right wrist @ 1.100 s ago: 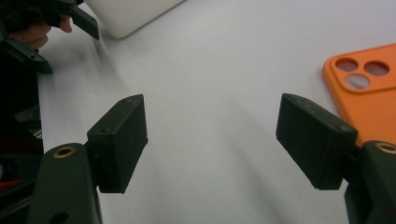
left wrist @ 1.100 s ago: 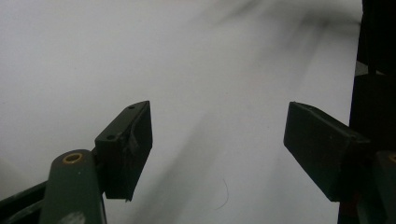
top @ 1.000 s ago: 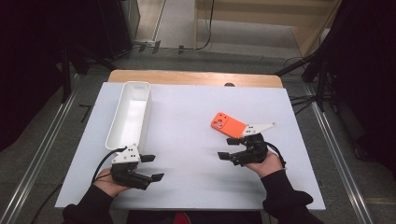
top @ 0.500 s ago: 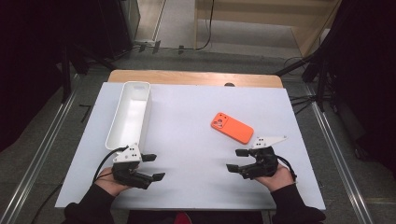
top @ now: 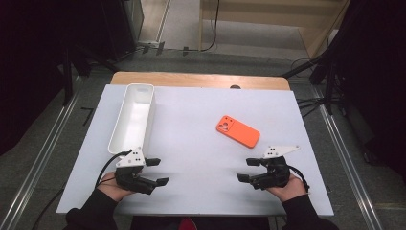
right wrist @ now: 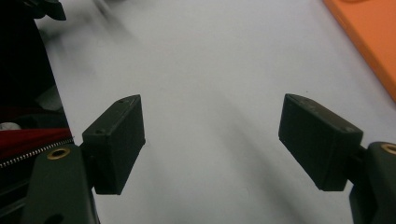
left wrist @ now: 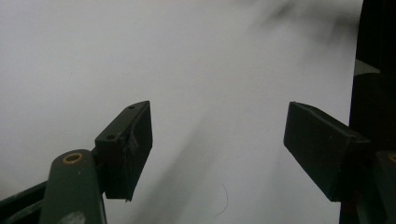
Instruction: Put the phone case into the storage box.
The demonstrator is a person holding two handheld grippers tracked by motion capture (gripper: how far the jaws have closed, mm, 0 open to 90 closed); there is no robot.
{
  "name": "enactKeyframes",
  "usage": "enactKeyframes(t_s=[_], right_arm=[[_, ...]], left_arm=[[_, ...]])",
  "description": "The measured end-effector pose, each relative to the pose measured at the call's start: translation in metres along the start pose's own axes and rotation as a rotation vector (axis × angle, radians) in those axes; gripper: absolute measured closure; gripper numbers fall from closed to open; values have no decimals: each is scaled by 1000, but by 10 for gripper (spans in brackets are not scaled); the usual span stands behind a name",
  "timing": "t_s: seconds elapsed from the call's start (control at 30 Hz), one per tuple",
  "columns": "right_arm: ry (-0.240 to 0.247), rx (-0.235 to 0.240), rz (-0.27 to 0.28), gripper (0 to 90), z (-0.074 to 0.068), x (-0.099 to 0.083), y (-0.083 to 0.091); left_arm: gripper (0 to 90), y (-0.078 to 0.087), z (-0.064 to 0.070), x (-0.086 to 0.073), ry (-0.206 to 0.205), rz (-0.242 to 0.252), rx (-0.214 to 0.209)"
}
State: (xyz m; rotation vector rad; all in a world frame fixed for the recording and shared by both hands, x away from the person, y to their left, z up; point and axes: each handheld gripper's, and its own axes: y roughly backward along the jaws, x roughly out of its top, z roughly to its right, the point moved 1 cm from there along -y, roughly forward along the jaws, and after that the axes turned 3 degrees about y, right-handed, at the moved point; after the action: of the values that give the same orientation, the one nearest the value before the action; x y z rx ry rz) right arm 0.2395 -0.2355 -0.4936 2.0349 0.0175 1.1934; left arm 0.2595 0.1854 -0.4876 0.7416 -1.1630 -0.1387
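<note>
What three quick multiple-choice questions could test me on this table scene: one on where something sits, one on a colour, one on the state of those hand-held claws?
1. Where does the phone lie?
A. Inside the tray
B. On the white table, right of the middle
C. Between a gripper's jaws

2. What colour is the phone?
A. Orange
B. Blue
C. Green

3. How do the jaws of the right gripper stand?
A. Shut on the phone
B. Shut on nothing
C. Open, holding nothing

Answers: 1 B, it rests flat on the table, apart from the white tray. 2 A, its case is bright orange. 3 C, the right gripper view shows bare table between its spread jaws.
</note>
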Motion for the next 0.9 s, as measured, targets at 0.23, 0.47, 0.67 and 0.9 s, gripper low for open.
enactKeyframes(t_s=[0.23,0.47,0.67,0.9], right_arm=[[-22,-16,10,191,2,-6,5],[-29,-12,-38,191,7,-12,3],[-40,-17,-15,191,10,-8,6],[-59,-20,2,191,18,-3,9]], left_arm=[[238,0,0,0,1,2,-3],[238,0,0,0,-2,-2,-5],[238,0,-1,0,-2,-3,-9],[238,0,-1,0,3,-1,-11]])
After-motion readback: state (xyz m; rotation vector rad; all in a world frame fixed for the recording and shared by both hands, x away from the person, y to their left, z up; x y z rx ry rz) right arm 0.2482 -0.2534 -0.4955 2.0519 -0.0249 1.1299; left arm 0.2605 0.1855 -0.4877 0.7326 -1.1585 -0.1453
